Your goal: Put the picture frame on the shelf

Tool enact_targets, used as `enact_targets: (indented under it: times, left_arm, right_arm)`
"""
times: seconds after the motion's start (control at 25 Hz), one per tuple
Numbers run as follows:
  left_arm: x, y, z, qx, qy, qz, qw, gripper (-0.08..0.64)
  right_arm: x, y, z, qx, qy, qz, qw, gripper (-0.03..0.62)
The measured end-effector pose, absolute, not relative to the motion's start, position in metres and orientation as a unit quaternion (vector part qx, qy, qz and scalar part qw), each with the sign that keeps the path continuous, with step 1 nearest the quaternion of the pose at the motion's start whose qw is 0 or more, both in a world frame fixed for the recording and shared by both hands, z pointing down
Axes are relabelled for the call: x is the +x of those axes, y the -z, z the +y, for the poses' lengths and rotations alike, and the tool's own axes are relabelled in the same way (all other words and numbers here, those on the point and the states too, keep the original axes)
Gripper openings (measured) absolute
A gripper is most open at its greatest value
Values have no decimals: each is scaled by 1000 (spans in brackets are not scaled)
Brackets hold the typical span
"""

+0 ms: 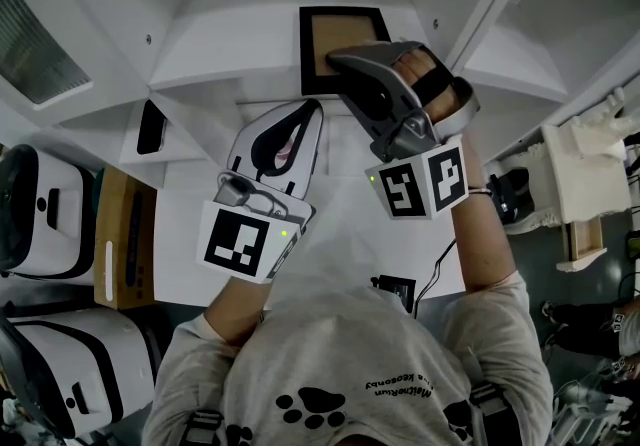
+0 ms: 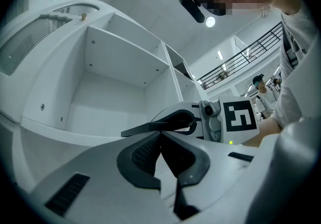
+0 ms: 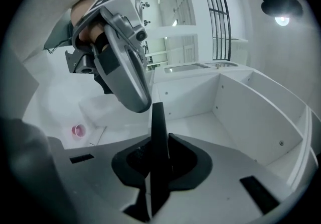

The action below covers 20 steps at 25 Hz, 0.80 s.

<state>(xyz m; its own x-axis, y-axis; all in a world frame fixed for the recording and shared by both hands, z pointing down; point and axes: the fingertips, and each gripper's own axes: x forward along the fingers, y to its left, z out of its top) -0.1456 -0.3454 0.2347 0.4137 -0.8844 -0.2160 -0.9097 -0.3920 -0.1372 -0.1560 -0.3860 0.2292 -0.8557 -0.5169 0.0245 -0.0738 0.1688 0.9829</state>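
The picture frame (image 1: 345,29) has a black border and a brown panel. It is held up against the white shelf unit (image 1: 220,74) at the top middle of the head view. My right gripper (image 1: 338,62) is shut on its lower edge. In the right gripper view the frame (image 3: 158,117) stands edge-on between the pads, in front of a shelf compartment (image 3: 241,102). My left gripper (image 1: 311,108) hovers just left of and below the frame, shut and holding nothing. The left gripper view shows the frame's thin dark edge (image 2: 143,128) in the right gripper (image 2: 175,120).
A black flat object (image 1: 152,126) lies in a lower left shelf bay. A cardboard box (image 1: 125,234) and white headsets (image 1: 40,214) sit at the left. A small pink thing (image 3: 78,130) lies on the white table. A white model (image 1: 585,179) stands at the right.
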Motion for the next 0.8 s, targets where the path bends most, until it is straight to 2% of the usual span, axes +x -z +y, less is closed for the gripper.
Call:
enact_targets:
  times: [0.16, 0.24, 0.44, 0.8]
  left_arm:
    - [-143, -231, -349, -833, -64, 538, 115, 20]
    - [-142, -232, -350, -834, -63, 536, 113, 20]
    - [-137, -227, -351, -835, -74, 534, 112, 20]
    - [-116, -220, -357, -847, -80, 510, 123, 20]
  right_arm:
    - [-155, -231, -386, 180, 587, -766, 191, 62]
    - [-155, -232, -386, 168, 565, -784, 195, 126]
    - [-154, -234, -389, 169, 562, -783, 206, 138]
    - [-147, -238, -388, 175, 562, -779, 218, 215]
